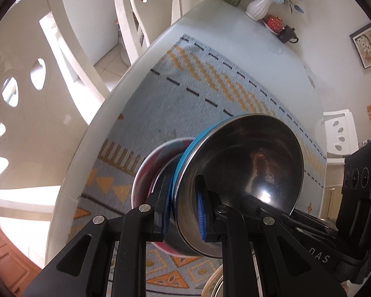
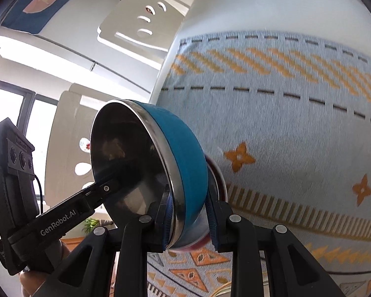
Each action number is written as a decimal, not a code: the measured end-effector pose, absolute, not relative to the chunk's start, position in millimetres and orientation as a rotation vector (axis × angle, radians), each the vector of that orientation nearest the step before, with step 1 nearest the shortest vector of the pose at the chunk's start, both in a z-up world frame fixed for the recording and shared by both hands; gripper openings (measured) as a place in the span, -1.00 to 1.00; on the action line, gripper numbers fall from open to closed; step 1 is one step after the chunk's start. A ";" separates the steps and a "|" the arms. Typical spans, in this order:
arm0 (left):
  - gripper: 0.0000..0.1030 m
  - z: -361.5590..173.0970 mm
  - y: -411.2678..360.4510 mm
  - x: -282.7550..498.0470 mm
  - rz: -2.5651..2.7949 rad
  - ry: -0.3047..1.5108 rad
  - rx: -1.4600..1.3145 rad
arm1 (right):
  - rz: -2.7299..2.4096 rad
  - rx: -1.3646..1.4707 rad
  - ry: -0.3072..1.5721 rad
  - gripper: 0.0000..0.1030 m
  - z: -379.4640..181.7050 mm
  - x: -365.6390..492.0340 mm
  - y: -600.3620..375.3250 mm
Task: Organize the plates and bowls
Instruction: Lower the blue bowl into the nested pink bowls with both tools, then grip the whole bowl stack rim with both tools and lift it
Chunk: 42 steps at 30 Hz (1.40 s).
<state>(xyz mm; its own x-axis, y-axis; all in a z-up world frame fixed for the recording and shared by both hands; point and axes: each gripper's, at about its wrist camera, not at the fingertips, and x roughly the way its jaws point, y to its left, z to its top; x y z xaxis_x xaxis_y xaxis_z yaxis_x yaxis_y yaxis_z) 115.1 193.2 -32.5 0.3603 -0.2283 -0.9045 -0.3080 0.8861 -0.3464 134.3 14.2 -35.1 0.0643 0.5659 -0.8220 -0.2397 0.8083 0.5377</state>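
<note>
Two grippers, left gripper (image 1: 185,212) and right gripper (image 2: 189,219), each pinch the rim of one blue steel-lined bowl (image 2: 180,153) held tilted above the patterned cloth (image 1: 160,104); placement apparently remains outstanding.

Daylight from the window (image 2: 10,113) overexposed the left side; glare spotted the bowl (image 1: 264,193). Motion blur softened the cloth (image 2: 296,113); fisheye distortion curved all edges.

You are in a home, in the eating room. You can see a round white table (image 1: 235,39) with a woven mat (image 1: 160,104), white chairs (image 1: 37,99) around it, a vase (image 1: 258,7) of flowers, and a picture (image 1: 367,45) on the wall.
</note>
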 end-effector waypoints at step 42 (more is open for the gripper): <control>-0.67 -28.1 189.9 87.8 0.111 1.232 -0.475 | 0.591 0.168 1.416 -0.47 -34.7 118.1 16.1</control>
